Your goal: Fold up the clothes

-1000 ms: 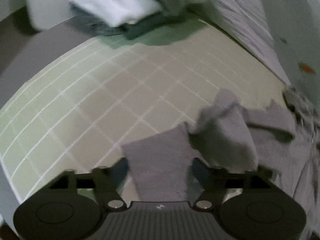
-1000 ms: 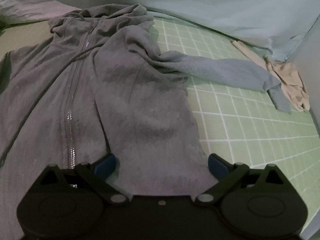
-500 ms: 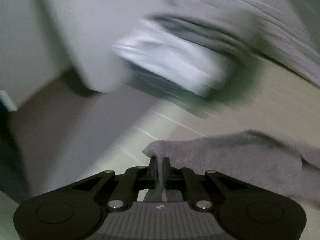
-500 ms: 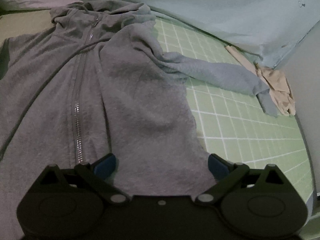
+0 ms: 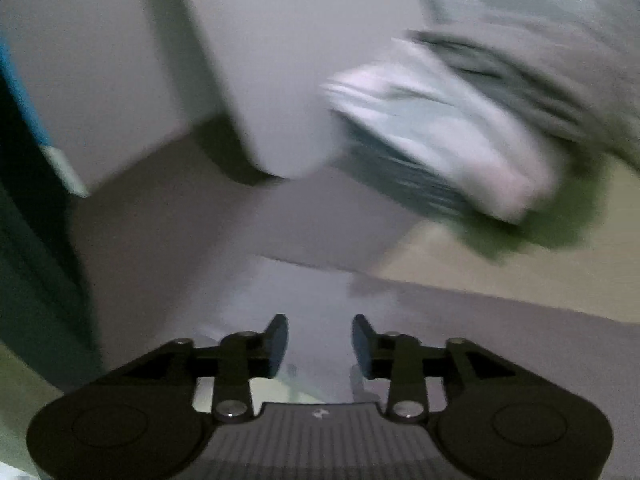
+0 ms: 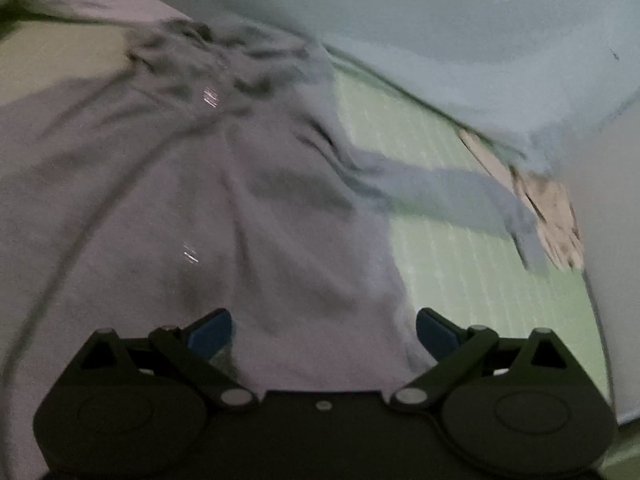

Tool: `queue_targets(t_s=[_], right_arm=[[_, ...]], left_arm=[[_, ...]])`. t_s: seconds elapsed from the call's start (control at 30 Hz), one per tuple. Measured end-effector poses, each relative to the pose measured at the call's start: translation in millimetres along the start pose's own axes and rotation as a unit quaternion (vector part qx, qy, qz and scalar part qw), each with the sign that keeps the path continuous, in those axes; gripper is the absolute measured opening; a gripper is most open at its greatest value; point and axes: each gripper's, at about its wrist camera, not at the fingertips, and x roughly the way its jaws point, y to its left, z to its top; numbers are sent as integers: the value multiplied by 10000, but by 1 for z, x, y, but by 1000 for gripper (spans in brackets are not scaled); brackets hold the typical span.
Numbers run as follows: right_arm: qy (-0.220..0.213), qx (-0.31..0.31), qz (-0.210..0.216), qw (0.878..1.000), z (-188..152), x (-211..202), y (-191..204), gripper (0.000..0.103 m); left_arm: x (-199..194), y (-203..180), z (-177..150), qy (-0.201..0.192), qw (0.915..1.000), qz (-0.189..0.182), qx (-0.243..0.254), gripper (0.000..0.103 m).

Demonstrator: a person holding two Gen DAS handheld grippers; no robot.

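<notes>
Left gripper point(image 5: 319, 344): fingers now standing narrowly apart and empty, having half a second ago been pinched shut on a grey sleeve end; sleeve seemingly released, a fold step likely just laid down.

Right gripper point(image 6: 324, 330): fingers spreading wide, empty, hovering over the hem as before.

Grey zip-front fleece hoodie point(image 6: 224, 208): lying front-up on the green checked bed sheet point(image 6: 448, 240), far sleeve point(image 6: 452, 192) stretching sideways, unfolded.

Stack of folded pale clothes point(image 5: 448, 140): resting beyond, blurred.
</notes>
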Motion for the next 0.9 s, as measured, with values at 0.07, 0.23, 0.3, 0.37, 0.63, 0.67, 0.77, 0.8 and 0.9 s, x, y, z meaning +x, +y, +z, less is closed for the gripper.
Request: queue_targets(t_s=[0.07,0.23,0.3,0.37,0.63,0.67,0.77,0.8,0.9], right_arm=[[-119,-125,261,9995,2,-2,9,100],[-67,-197,721,9972,7,0,25,100],[-3,-139,760,9970,6,2,24,100],[57,65,733,9973,3,5,15,100],[51,960,419,9945,-20,5,-43,100],[10,1080,369,9935,-25,4,-53,100],[-177,1379,148,9902,-42,-3,-83,100],[-261,1425,9,9894,-49,-7,-92,100],[-404,1482,-208,9879,-75,-17,-116,100]], left_arm=[[-4,-19,-6,152,9989,-426,138,60],[-11,-66,-21,551,9871,-1417,501,76],[-14,-85,-26,708,9788,-1810,645,76],[-19,-93,-33,966,9664,-2307,595,76],[-53,-115,-70,1427,9287,-3324,820,76],[-58,-117,-74,1436,9252,-3398,887,76],[-71,-119,-88,1502,9139,-3609,1096,78],[-76,-121,-95,1541,9110,-3652,1140,78],[-92,-125,-117,1706,9006,-3799,1245,78]])
